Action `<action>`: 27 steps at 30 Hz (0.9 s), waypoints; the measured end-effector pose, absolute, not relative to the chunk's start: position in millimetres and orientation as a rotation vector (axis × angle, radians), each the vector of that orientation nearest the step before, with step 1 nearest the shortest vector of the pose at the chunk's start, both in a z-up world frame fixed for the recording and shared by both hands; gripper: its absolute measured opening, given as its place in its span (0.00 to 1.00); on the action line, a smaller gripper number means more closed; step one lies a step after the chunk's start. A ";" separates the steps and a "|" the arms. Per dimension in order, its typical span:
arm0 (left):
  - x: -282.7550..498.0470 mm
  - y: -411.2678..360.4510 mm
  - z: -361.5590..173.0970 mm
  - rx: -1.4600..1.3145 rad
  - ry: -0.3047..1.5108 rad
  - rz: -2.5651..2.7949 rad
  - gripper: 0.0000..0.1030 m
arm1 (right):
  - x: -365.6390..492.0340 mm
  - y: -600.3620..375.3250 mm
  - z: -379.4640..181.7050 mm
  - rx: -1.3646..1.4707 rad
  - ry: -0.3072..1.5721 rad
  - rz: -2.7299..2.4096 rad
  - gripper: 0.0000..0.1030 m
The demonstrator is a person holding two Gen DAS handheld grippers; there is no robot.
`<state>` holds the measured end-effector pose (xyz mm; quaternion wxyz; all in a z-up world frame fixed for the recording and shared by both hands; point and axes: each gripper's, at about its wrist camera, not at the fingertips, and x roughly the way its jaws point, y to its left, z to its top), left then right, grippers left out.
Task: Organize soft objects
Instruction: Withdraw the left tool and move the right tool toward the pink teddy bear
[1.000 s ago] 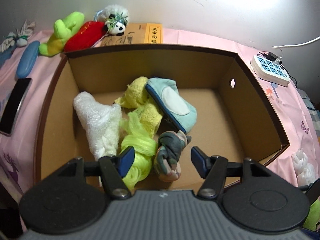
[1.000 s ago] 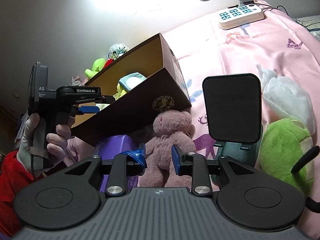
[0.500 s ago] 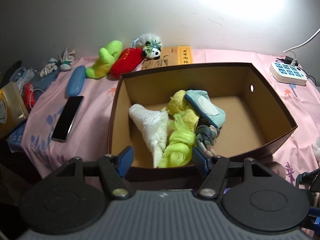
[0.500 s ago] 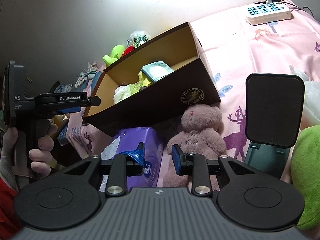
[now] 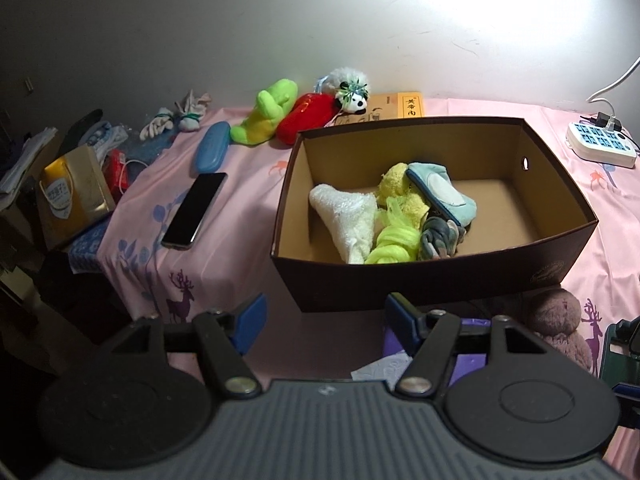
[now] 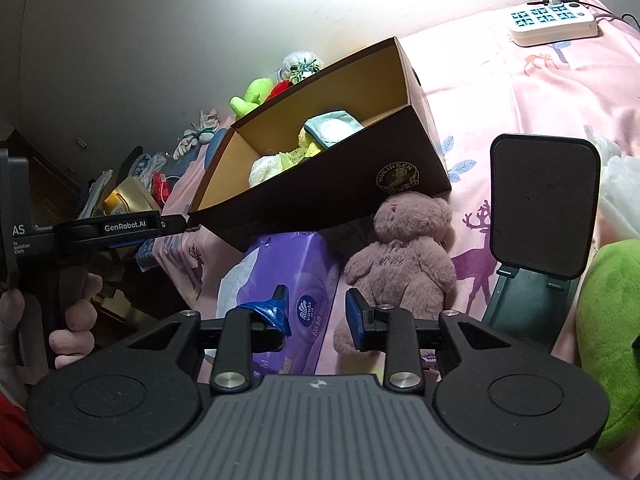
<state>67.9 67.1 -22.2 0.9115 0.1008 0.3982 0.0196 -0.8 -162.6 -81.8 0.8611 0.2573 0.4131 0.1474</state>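
A dark brown cardboard box (image 5: 420,288) stands on the pink bedsheet and also shows in the right wrist view (image 6: 320,200). Inside it lie a white fluffy cloth (image 5: 348,216), a neon yellow-green bundle (image 5: 392,240), a yellow cloth (image 5: 400,192), a light blue slipper (image 5: 444,192) and a grey sock ball (image 5: 438,238). My left gripper (image 5: 324,314) is open and empty, in front of the box and above its near wall. My right gripper (image 6: 318,312) is open and empty, over a purple tissue pack (image 6: 292,280) beside a pink plush bear (image 6: 404,252).
A green plush (image 5: 266,114), a red plush (image 5: 308,118) and a panda plush (image 5: 352,92) lie behind the box. A phone (image 5: 196,210), a blue case (image 5: 212,150), a power strip (image 5: 602,144), a phone stand (image 6: 544,208) and a green frog plush (image 6: 612,320) are around.
My left gripper has pulled back and up out of the box, leaving the grey sock ball inside. My right gripper has stayed open near the bear, shifting slightly.
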 end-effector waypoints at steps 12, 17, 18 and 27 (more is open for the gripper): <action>25.5 59.7 -27.5 0.197 0.845 0.117 0.68 | -20.0 -176.1 -90.9 0.567 0.898 0.343 0.16; 13.2 58.5 -32.3 0.188 0.862 0.141 0.68 | -23.7 -179.9 -94.8 0.576 0.903 0.348 0.17; 10.7 58.7 -33.5 0.184 0.865 0.143 0.68 | -23.6 -180.4 -95.5 0.578 0.904 0.348 0.17; -11.2 64.6 -52.7 0.113 0.940 0.127 0.69 | -8.3 -189.9 -113.6 0.600 0.899 0.237 0.21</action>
